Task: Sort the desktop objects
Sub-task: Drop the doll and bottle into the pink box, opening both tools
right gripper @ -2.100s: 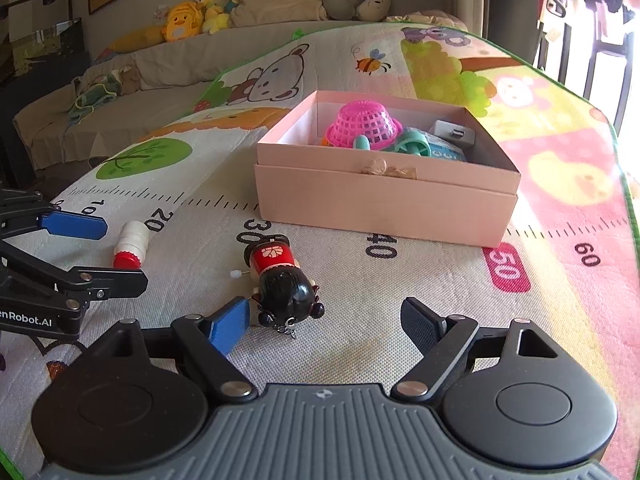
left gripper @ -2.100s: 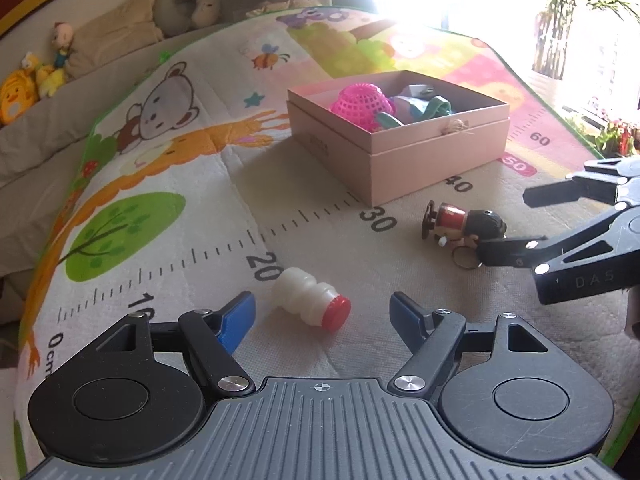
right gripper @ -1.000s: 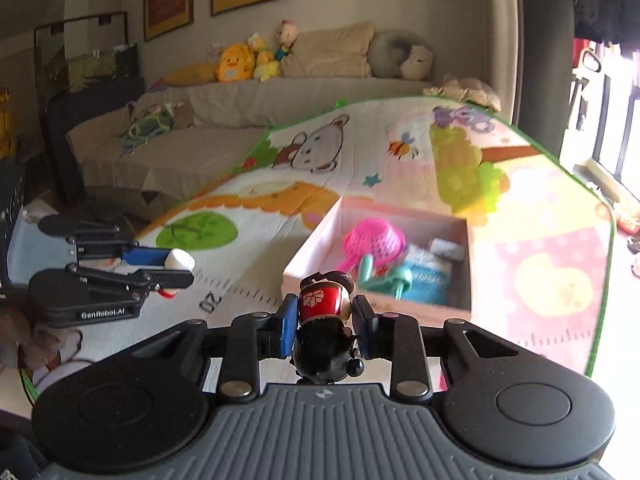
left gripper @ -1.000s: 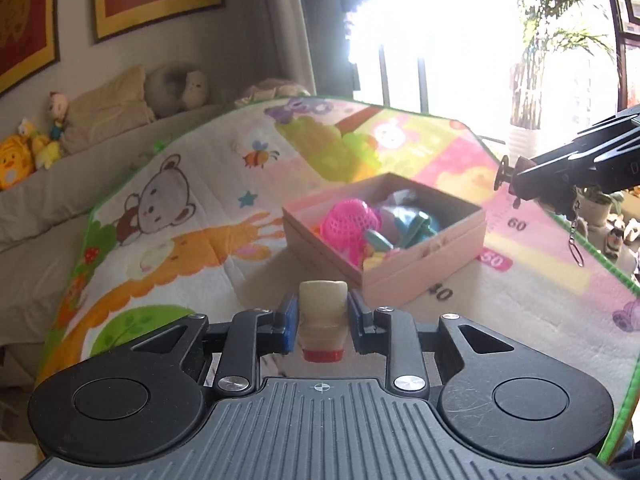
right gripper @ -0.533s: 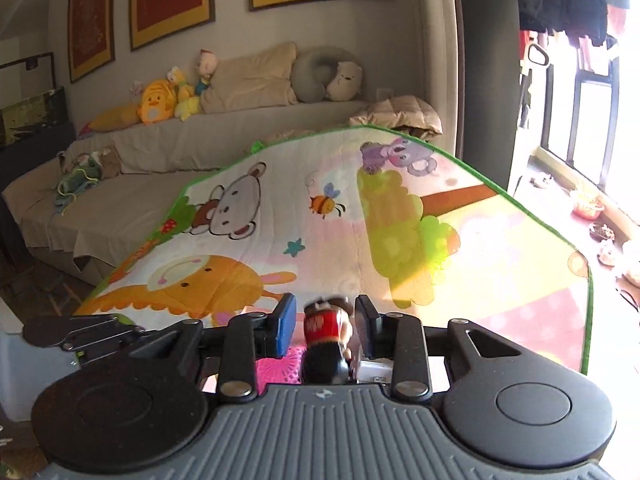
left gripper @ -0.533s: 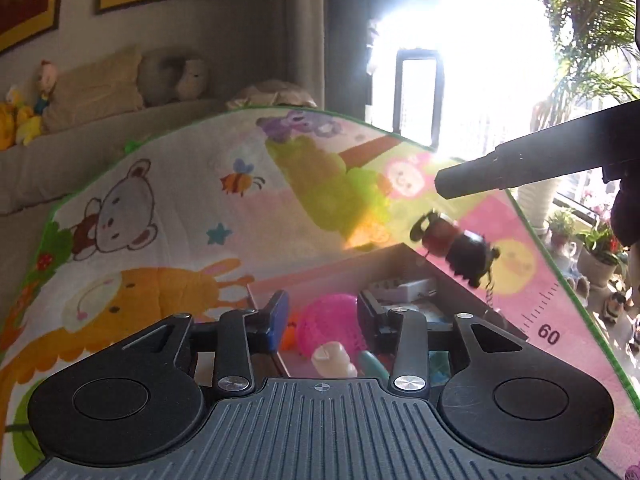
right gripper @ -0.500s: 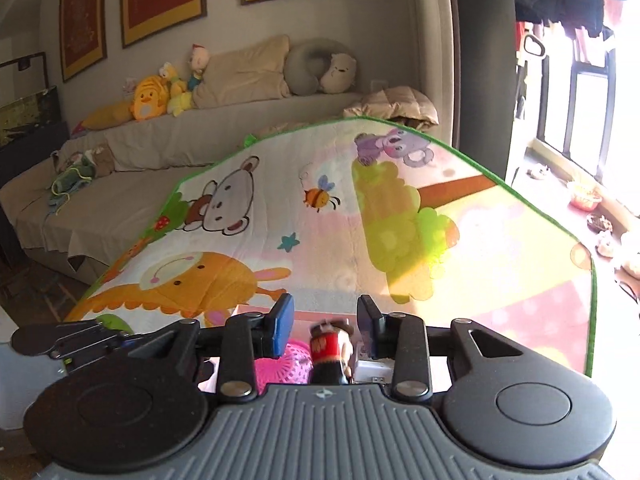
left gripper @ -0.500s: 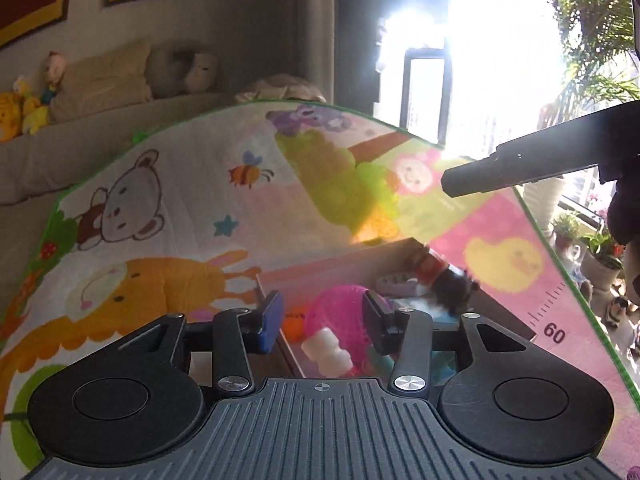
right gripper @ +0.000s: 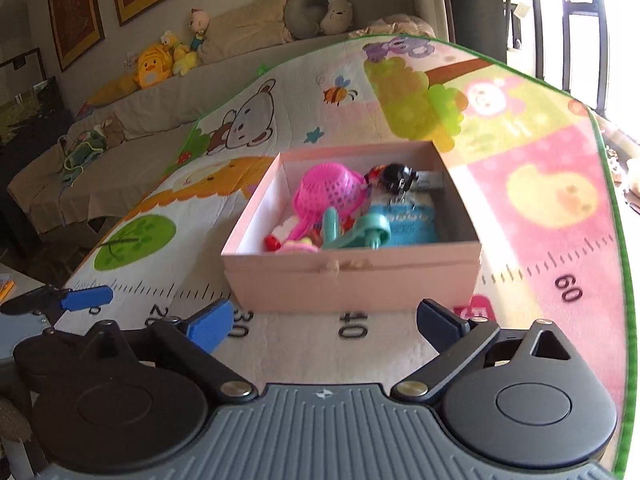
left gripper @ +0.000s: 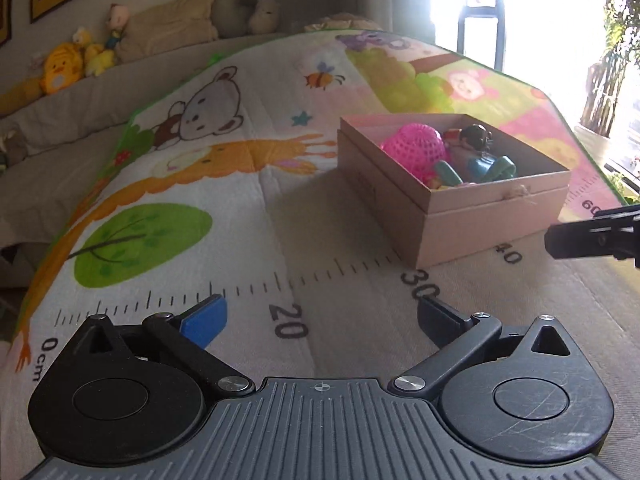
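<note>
Left gripper [left gripper: 320,322]: jaws spread wide, nothing between them, held low over the printed cartoon play mat [left gripper: 180,184] near the 20 mark of its ruler strip. Right gripper [right gripper: 324,326]: jaws equally wide and empty, near the 30–40 marks, just short of the box's near wall.

Open pale pink cardboard box [right gripper: 352,280] sits on the mat beyond both grippers. Contents, from the right wrist view:
- pink plastic mesh basket [right gripper: 328,190], upside down, left of centre
- small black-headed doll in a red dress [right gripper: 394,176], lying against the basket's far right side
- small white bottle with a red cap [right gripper: 280,238], lying in the near left corner, partly hidden by the wall
- teal plastic toy [right gripper: 360,232], near centre
- blue flat packet [right gripper: 412,222], right of the teal toy

Left wrist view: doll [left gripper: 472,136] and basket [left gripper: 414,150] show above the box rim [left gripper: 496,188]; bottle not visible. Right gripper's finger [left gripper: 592,236] enters at the right edge, beside the box.

Beyond the mat: beige sofa [right gripper: 132,120] with plush toys [right gripper: 152,64].
</note>
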Action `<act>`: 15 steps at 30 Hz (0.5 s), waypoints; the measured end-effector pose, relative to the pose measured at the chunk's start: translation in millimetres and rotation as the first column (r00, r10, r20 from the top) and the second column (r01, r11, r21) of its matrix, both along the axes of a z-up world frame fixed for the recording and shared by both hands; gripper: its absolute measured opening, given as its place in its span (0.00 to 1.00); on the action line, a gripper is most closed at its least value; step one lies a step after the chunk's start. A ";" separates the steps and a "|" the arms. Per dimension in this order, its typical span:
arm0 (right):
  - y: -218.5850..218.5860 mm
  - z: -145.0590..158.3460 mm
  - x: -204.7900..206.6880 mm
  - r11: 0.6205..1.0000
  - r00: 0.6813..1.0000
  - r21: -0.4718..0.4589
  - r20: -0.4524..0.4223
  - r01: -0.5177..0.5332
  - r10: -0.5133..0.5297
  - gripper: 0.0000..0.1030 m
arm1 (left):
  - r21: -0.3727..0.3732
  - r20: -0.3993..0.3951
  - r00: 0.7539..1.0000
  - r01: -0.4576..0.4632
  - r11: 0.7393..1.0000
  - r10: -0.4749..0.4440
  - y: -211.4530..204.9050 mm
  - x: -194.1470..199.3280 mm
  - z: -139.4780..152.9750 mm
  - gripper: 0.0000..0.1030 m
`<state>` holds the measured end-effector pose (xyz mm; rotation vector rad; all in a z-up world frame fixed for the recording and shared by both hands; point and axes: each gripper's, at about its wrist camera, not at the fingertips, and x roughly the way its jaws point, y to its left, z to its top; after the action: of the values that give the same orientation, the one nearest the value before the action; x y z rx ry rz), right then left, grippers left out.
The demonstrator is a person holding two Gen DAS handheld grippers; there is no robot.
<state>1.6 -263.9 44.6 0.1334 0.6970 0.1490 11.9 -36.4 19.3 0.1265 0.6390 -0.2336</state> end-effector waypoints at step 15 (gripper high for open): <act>7.1 -55.0 14.9 0.955 0.966 -0.175 -0.053 0.240 -0.253 1.00 | 0.039 -0.023 0.995 -0.100 0.994 0.101 -17.8 10.8 -24.5 1.00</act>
<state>16.5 -256.7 -10.3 0.0639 0.7582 -0.1553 22.7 -54.3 -5.2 0.1271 0.6732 -0.1260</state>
